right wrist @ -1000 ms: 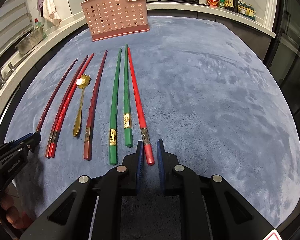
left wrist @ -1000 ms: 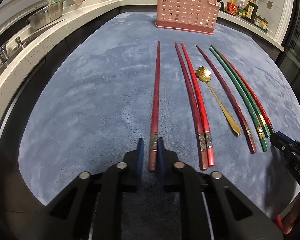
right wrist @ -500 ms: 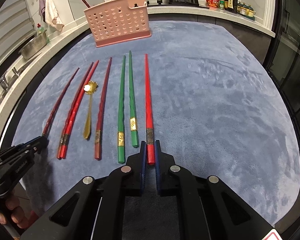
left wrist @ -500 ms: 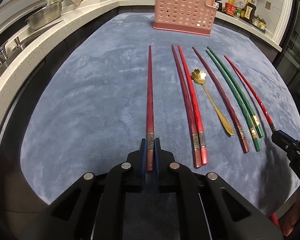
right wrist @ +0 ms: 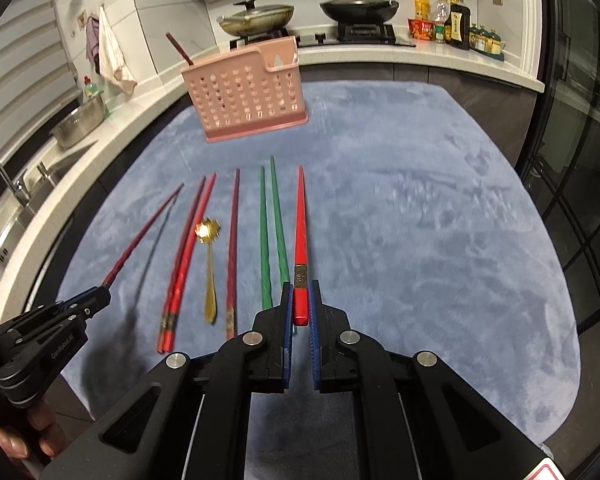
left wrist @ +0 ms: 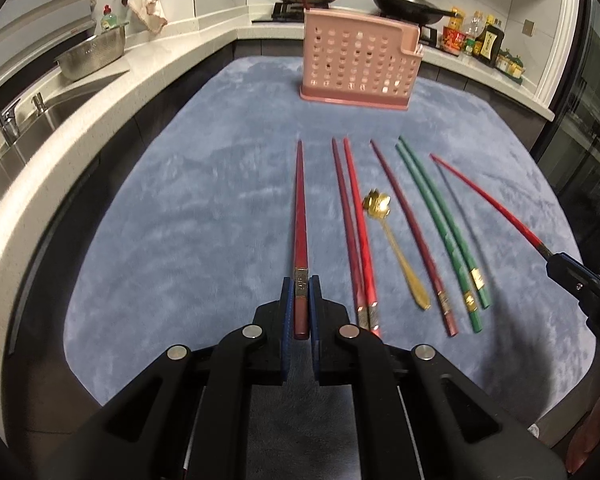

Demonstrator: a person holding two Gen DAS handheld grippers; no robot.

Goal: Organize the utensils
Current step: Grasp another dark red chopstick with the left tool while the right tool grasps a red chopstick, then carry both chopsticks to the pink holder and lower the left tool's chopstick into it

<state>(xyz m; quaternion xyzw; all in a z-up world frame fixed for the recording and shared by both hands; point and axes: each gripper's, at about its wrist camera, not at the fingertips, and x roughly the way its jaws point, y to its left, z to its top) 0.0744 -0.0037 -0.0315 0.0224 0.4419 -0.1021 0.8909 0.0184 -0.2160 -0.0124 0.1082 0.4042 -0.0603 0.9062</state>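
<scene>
Step in hand: transfer of two chopsticks to the pink holder [left wrist: 358, 66]. The left claw [left wrist: 300, 300] pinches the butt end of a dark red chopstick [left wrist: 300, 216]. The right claw [right wrist: 300, 304] pinches the butt end of a bright red chopstick [right wrist: 300, 232]. Both sticks point toward the holder. Each appears raised off the blue cloth [left wrist: 204, 216], to judge by the thin shadow beside it in the other claw's view; motion blur makes this uncertain.

The next move calls for carrying each stick to the holder, tipping it to vertical and lowering it through the open top. The sticks are long, slender and tapered, with a smooth lacquered finish and a metal band near the butt. A grip this far from the tip will probably let the stick swing, so alignment over the opening needs care.

The holder is rigid perforated plastic, rectangular, with a stepped rim. One dark stick [right wrist: 179, 48] already stands in it, at its left end.

On the cloth in front of the holder lie a red pair [left wrist: 358, 236], a gold flower-bowl spoon [left wrist: 396, 248], a maroon stick [left wrist: 412, 236] and a green pair [left wrist: 440, 228]. The cloth is plush and covers the tabletop.
</scene>
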